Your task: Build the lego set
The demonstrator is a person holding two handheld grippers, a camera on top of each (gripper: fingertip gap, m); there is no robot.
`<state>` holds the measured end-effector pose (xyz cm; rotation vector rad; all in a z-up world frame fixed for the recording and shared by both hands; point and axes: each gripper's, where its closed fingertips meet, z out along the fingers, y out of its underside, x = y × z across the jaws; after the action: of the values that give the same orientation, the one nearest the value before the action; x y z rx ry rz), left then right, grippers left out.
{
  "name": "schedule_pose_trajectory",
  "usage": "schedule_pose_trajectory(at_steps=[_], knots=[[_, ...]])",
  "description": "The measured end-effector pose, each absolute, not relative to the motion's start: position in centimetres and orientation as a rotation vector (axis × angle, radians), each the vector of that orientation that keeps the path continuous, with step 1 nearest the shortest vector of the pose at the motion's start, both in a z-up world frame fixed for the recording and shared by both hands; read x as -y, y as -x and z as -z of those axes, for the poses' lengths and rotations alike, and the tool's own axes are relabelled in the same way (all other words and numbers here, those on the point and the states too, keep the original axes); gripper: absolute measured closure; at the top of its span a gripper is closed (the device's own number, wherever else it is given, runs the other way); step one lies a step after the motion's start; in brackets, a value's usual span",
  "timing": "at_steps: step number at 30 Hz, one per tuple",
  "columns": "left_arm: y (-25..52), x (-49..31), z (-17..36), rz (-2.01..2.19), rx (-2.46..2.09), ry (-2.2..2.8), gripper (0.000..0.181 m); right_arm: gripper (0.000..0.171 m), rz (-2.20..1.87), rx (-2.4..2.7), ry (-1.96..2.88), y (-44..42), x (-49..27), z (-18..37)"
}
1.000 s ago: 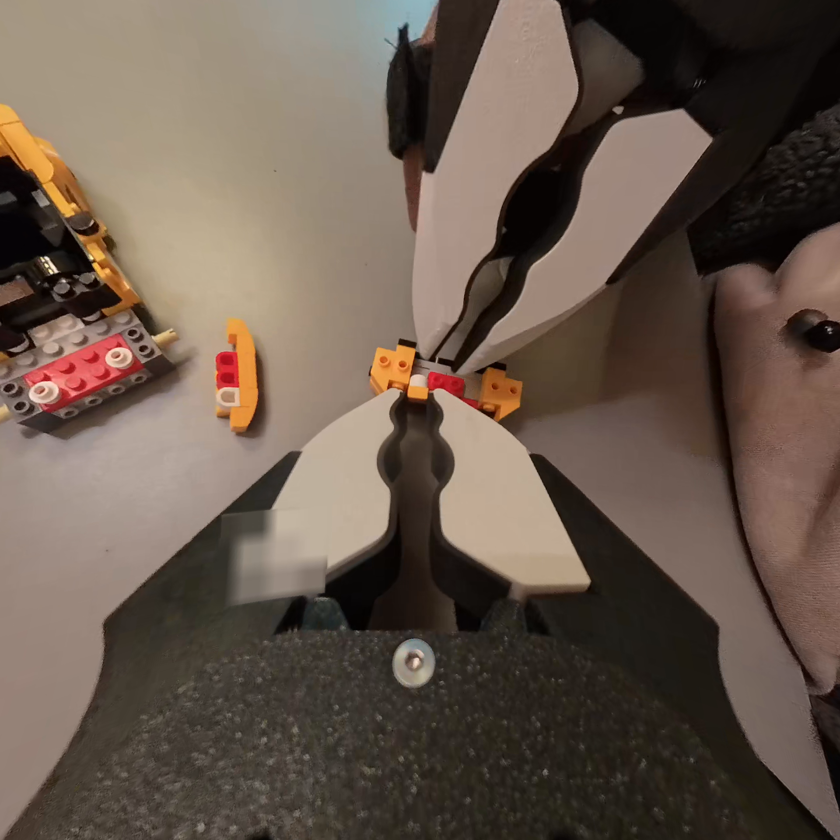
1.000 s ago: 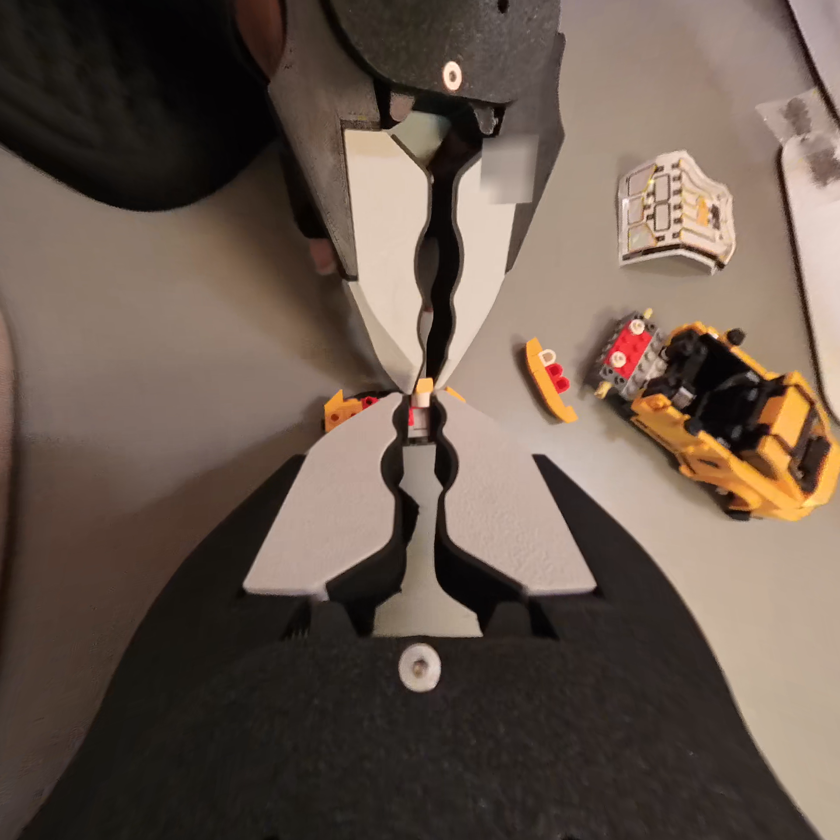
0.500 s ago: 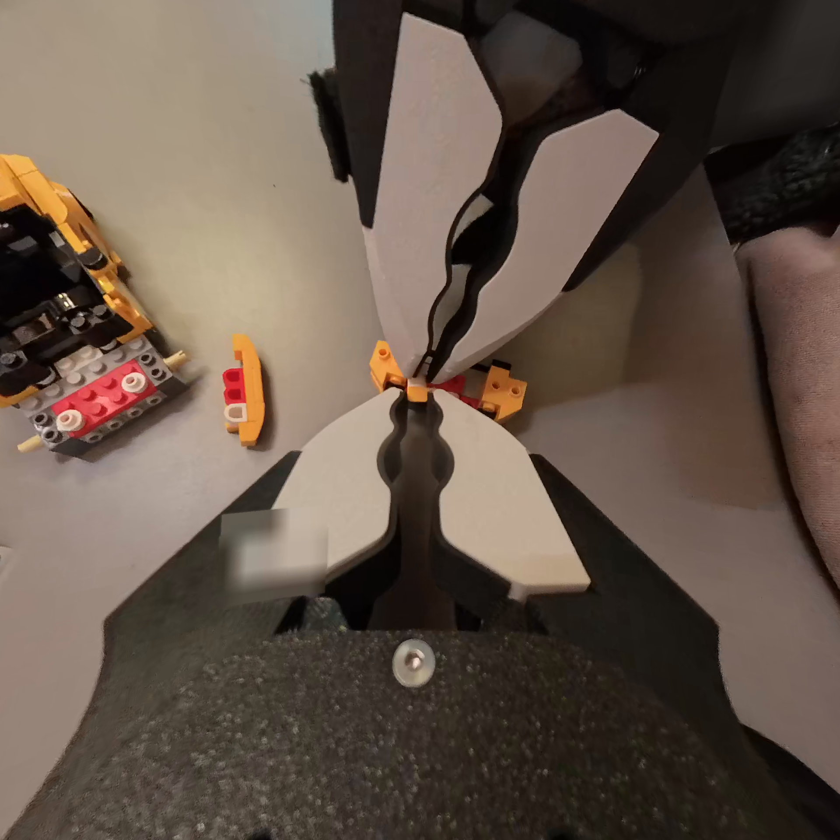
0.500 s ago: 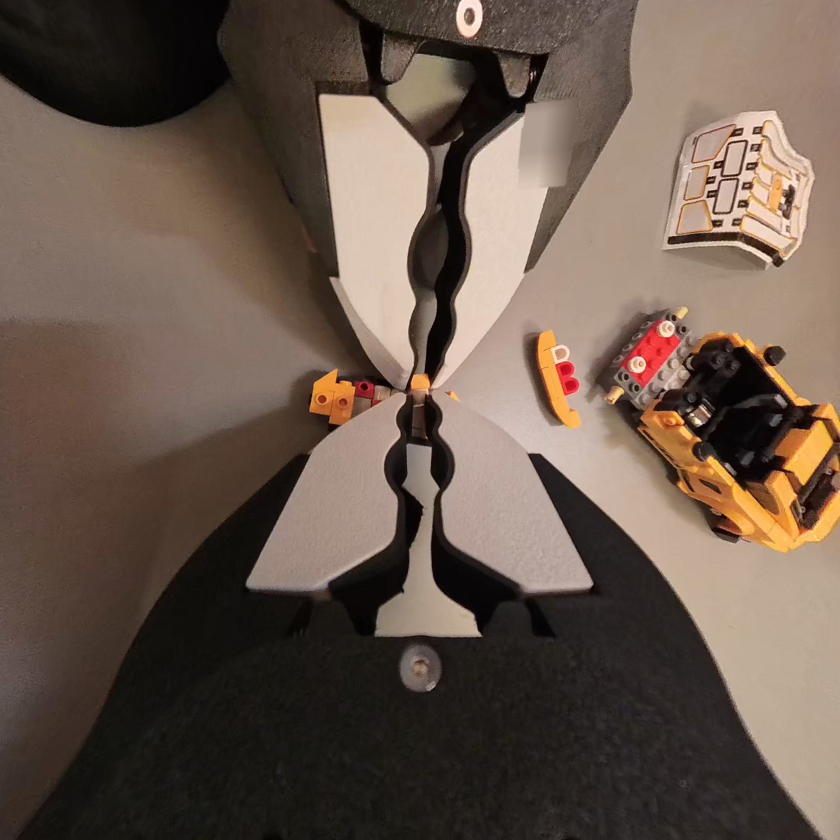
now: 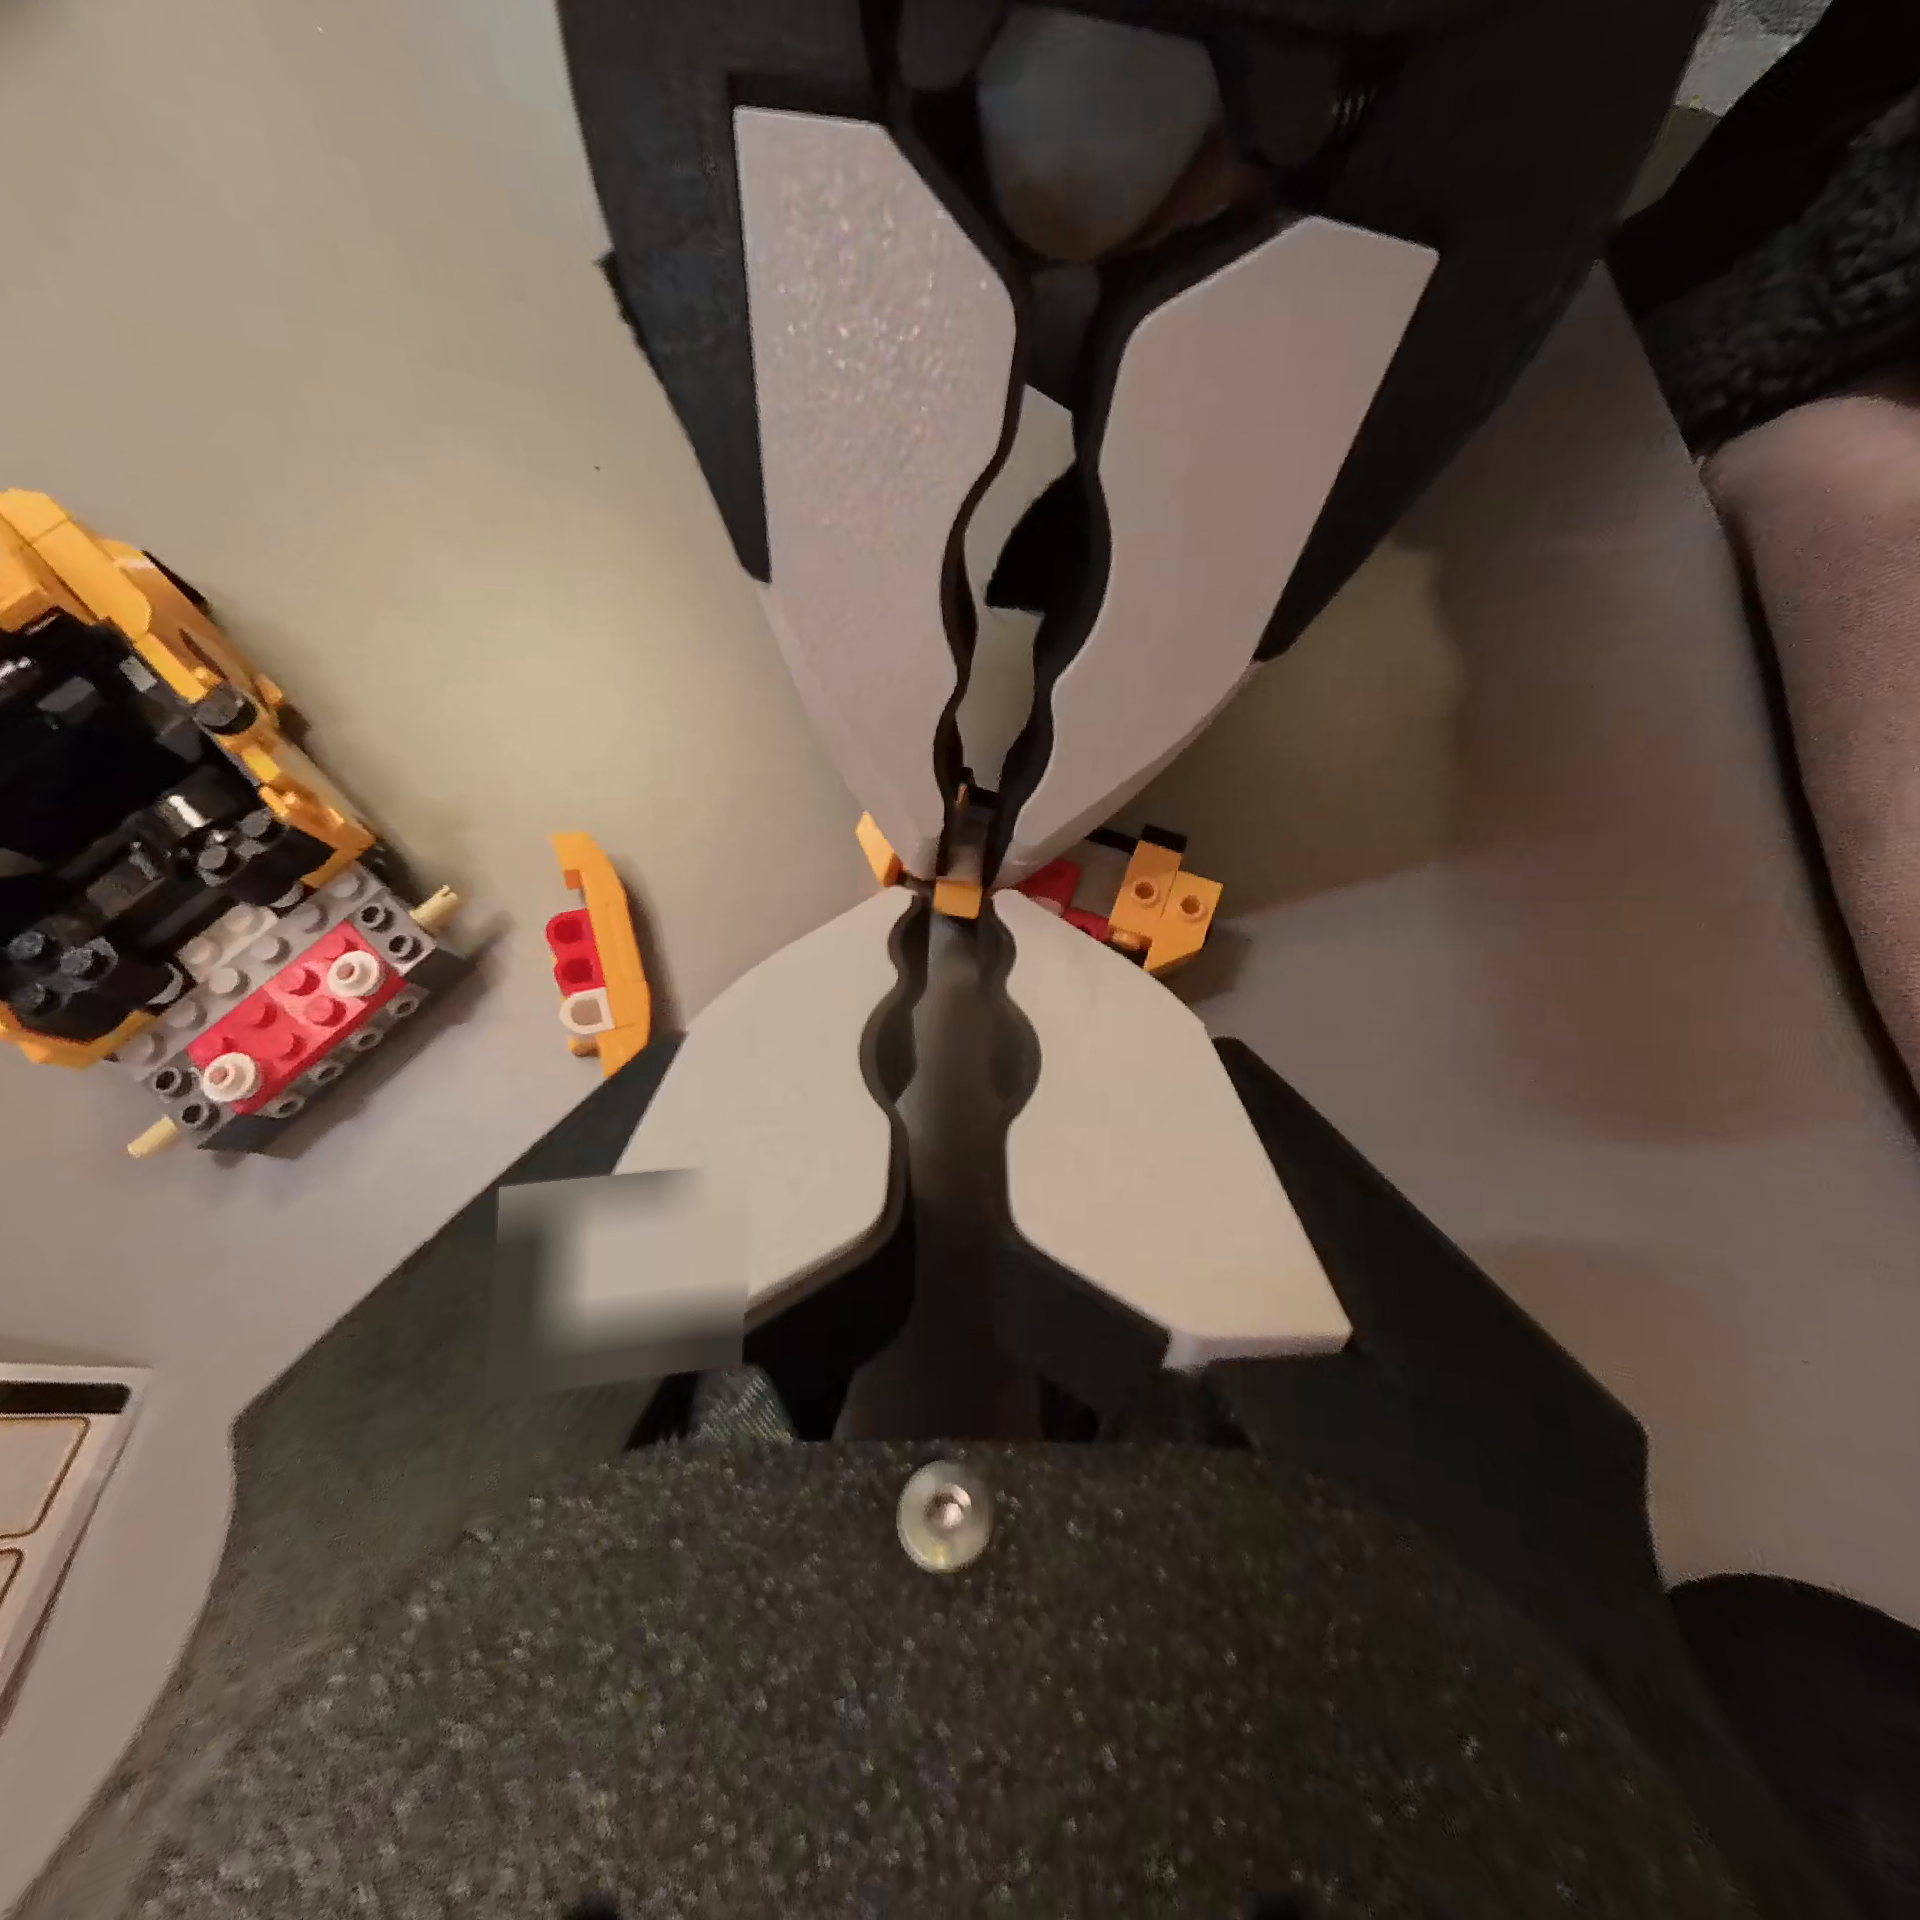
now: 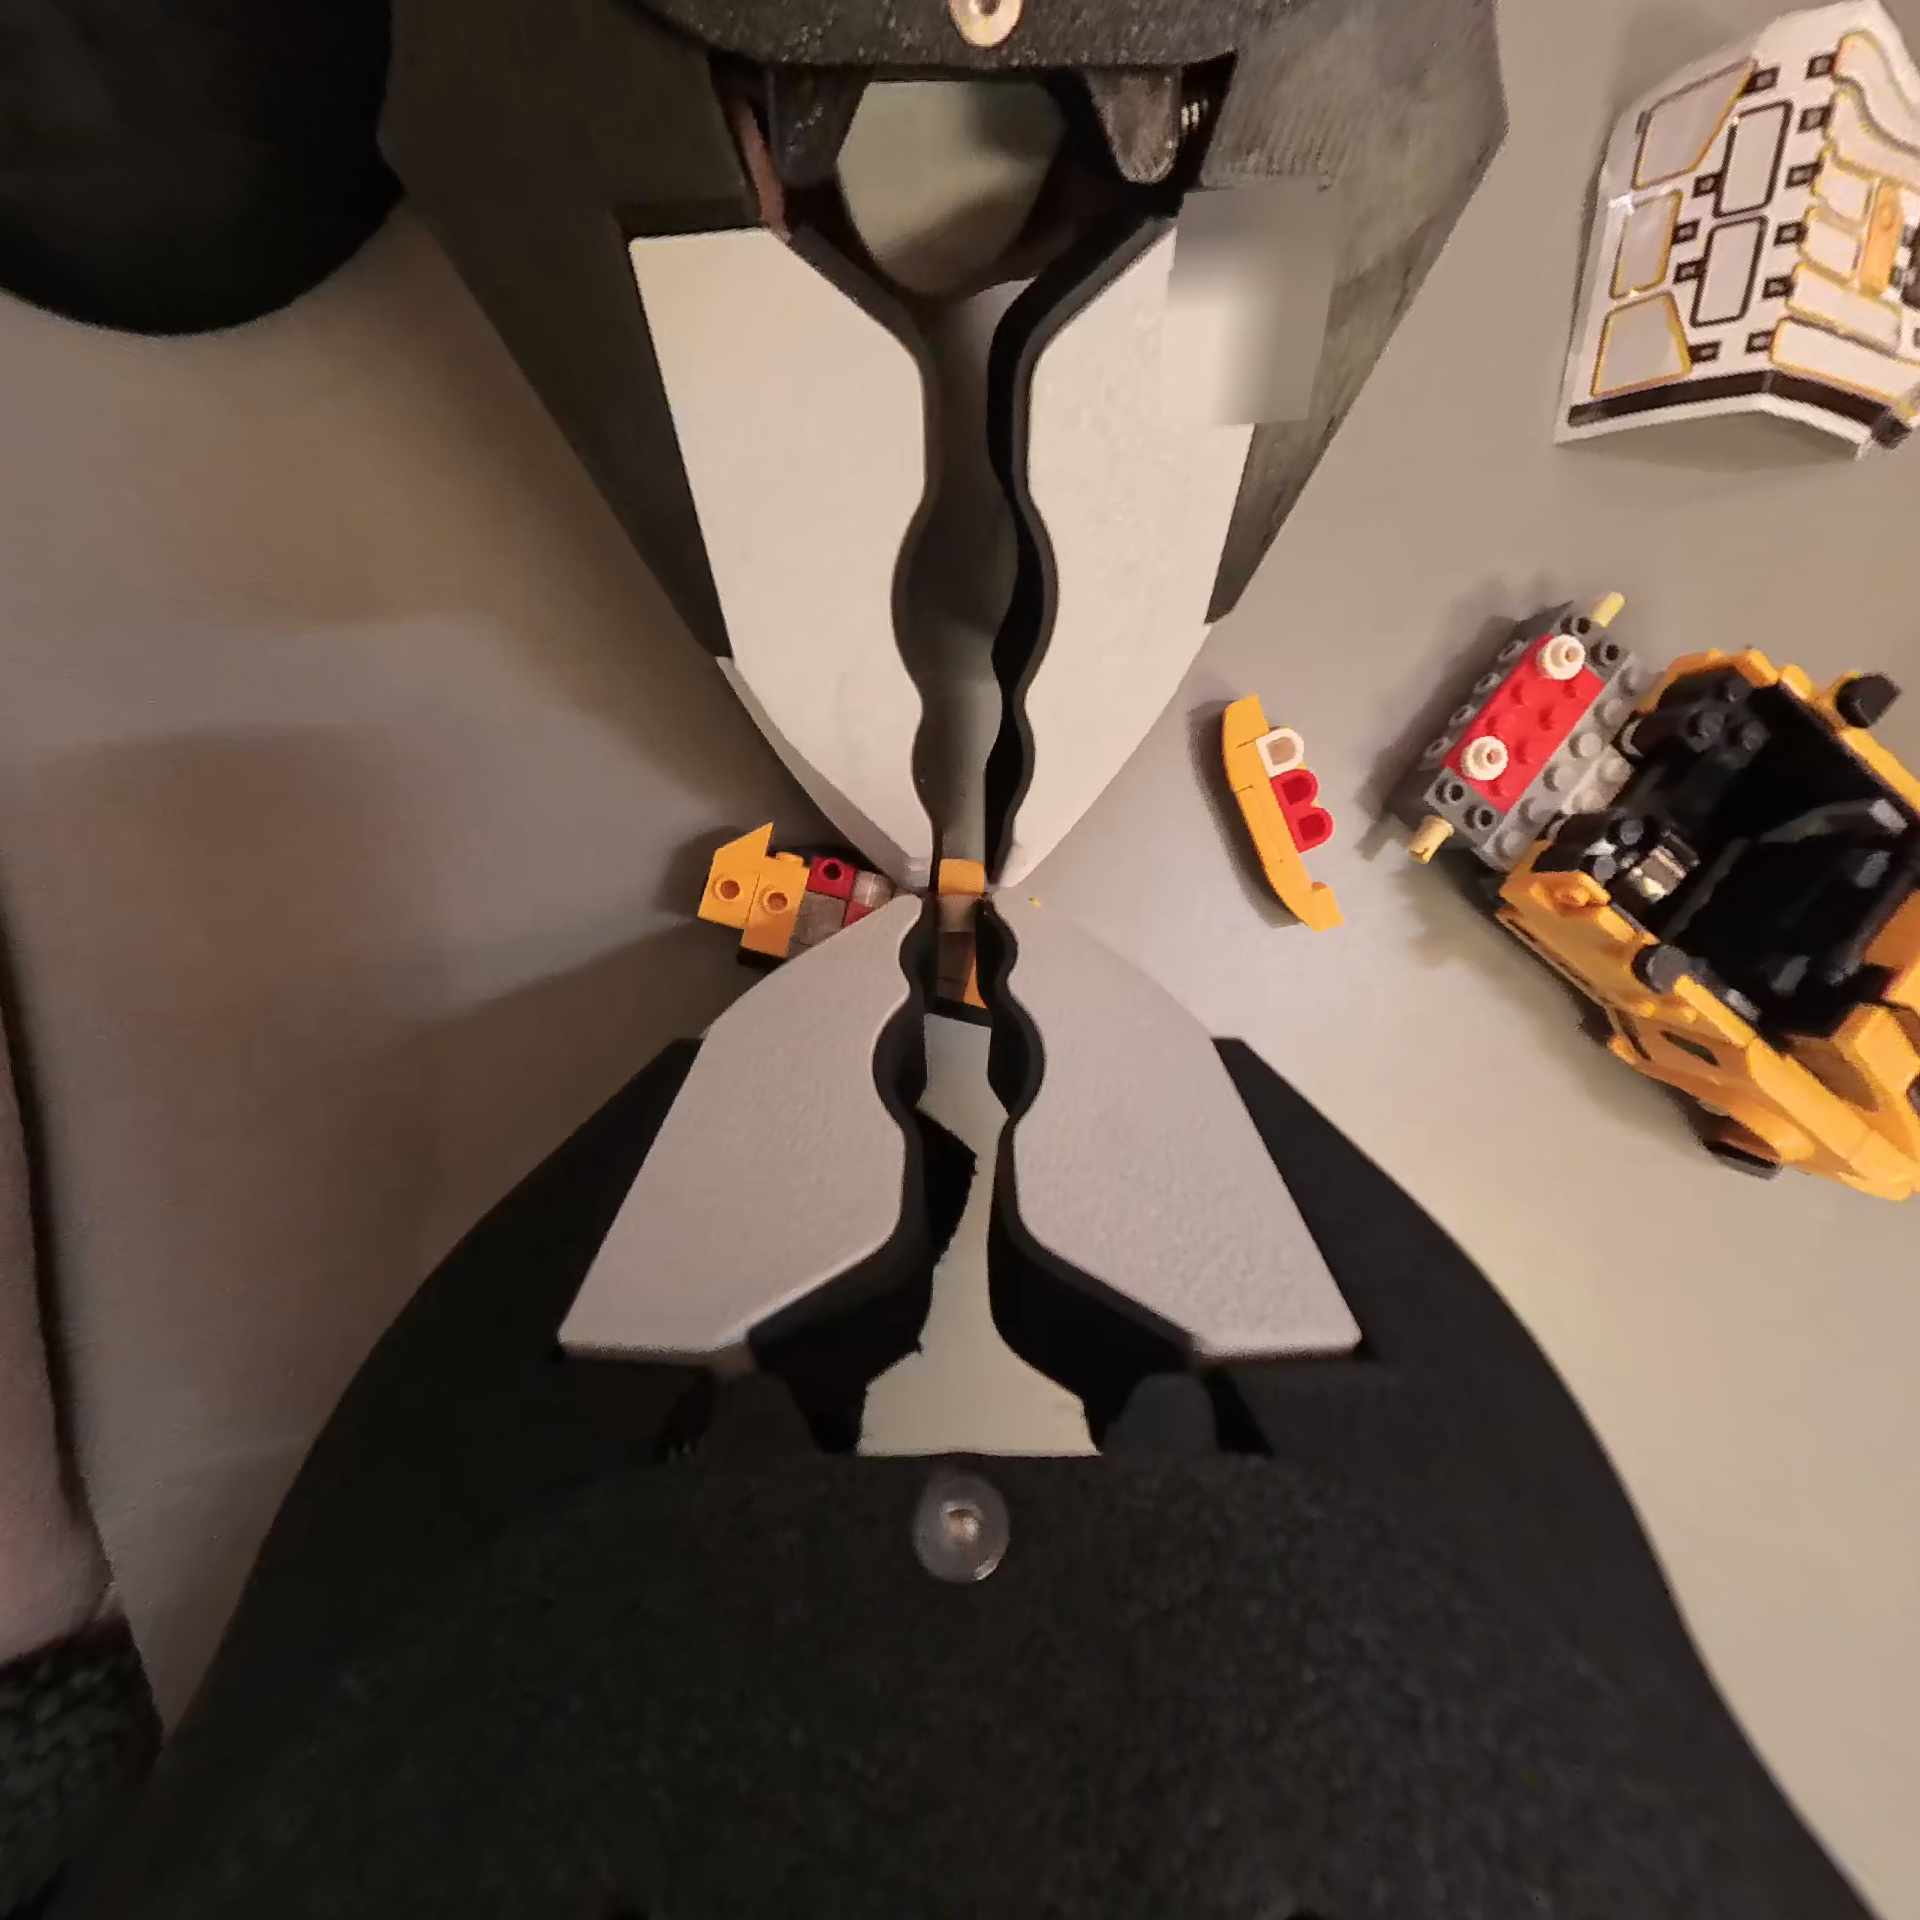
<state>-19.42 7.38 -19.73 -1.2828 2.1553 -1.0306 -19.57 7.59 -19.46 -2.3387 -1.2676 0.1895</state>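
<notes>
Both grippers have drawn closer, tip to tip, filling more of each other's view than a second ago.

Left gripper [image 5: 954, 902]: clenched on a small orange brick [image 5: 957, 896].
Right gripper [image 6: 951, 914]: clenched on the middle of the sub-assembly [image 6: 790, 902], an orange, red and grey strip lying on the table [image 6: 312, 582] between the two.
Car [image 5: 177, 862]: yellow and black, part-built, well apart to the side.
Fender [image 5: 594, 945]: orange with red studs, loose, between car and grippers.
Sticker sheet [image 6: 1756, 239]: right wrist view only, beyond the car.
Laptop corner [image 5: 47, 1455]: left wrist view only, lower edge.
</notes>
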Motion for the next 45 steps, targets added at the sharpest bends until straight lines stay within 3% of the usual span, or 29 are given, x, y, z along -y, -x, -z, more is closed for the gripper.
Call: schedule_pose_trajectory(at_steps=[4,7,18,25,33,45], knots=[[19.4,-7.7,19.7,1.023,-2.14,1.284,0.166,0.165,-0.192,1.218,2.364,19.6,-7.6,19.5],[19.5,-7.3,19.8,1.026,-2.15,1.248,0.173,0.165,-0.193,1.187,2.373,19.6,-7.6,19.5],[19.3,-7.3,19.8,1.005,-2.164,1.25,0.173,0.163,-0.216,1.124,2.365,19.4,-7.3,19.0],[19.3,-7.5,19.8,1.007,-2.162,1.262,0.173,0.143,-0.199,1.049,2.426,17.7,-6.2,19.5],[19.4,-7.5,19.8,0.989,-2.188,1.256,0.173,0.162,-0.467,1.222,2.313,17.8,-7.3,19.9],[19.5,-7.3,20.2,0.961,-2.208,1.364,0.173,0.163,-0.58,1.438,2.24,17.8,-7.5,20.1]])
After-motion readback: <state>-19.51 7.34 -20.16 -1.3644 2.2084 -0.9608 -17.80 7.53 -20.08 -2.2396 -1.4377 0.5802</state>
